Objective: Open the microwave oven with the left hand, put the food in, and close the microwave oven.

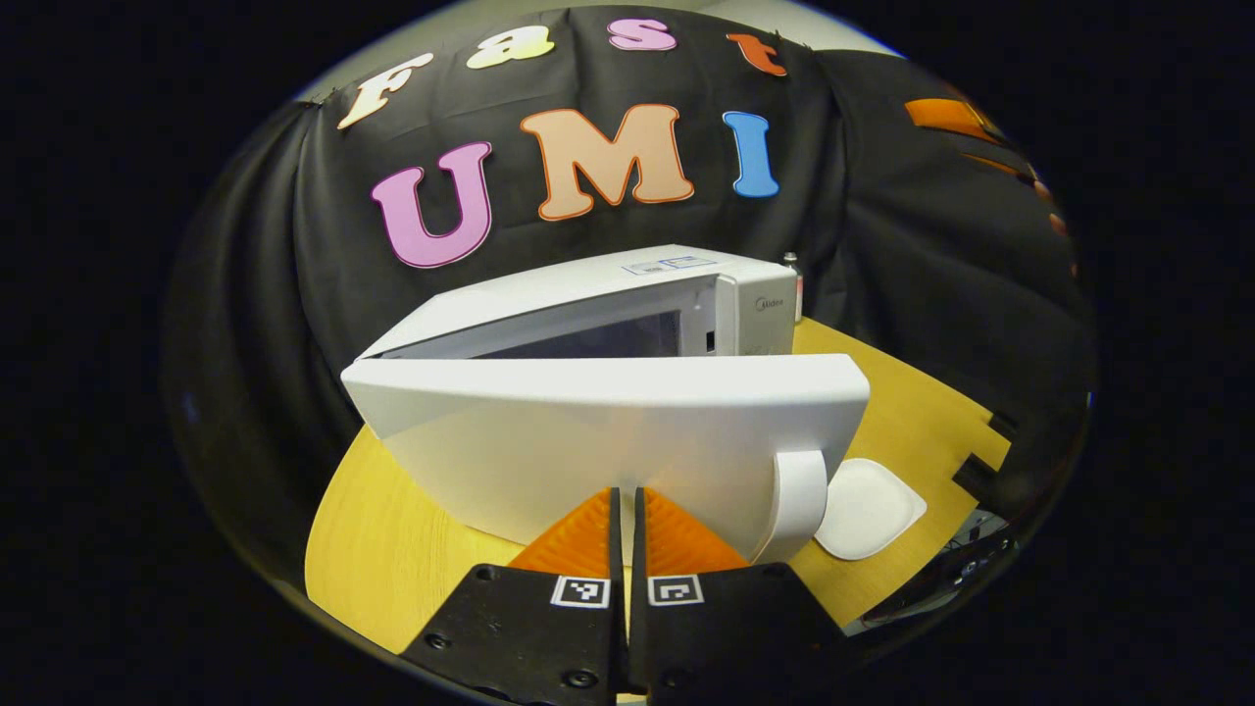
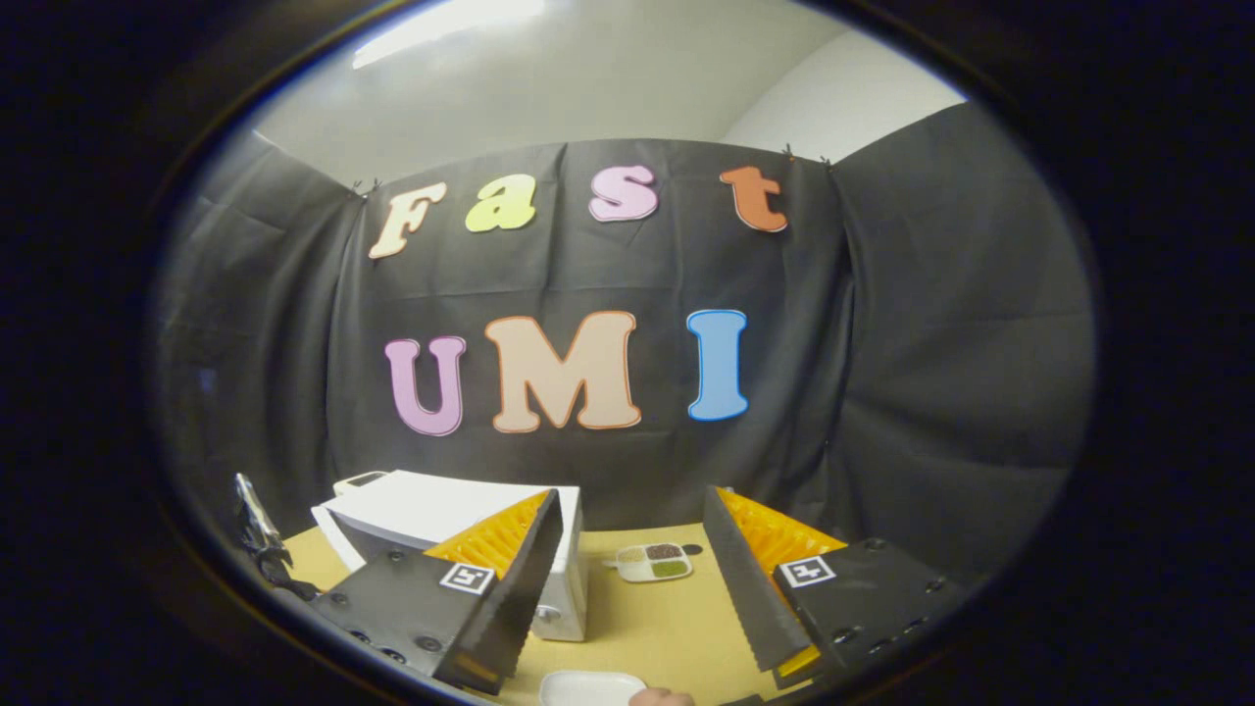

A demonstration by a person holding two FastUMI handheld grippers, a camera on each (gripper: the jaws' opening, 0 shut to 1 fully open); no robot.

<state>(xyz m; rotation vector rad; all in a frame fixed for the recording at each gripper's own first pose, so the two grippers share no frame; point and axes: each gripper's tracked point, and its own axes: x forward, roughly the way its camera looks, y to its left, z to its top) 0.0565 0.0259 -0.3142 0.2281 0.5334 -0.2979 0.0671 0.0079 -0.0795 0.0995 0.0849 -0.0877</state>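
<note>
The white box-shaped microwave oven (image 1: 608,324) looks like smooth plastic or painted metal with a soft satin shine; its door (image 1: 588,441) and curved handle (image 1: 799,490) are equally smooth. The yellow tabletop (image 1: 412,549) shows fine wood grain and a matt finish. The small white plate (image 1: 868,508) near the door looks smooth. The black cloth wall (image 2: 931,343) is matt and hangs in folds.

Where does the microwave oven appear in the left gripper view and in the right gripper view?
Left gripper view: the microwave oven sits at the centre, with its door swung open toward the camera.
Right gripper view: it stands low on the left, partly behind one finger.
Shared landmark: the yellow table beneath it.
</note>
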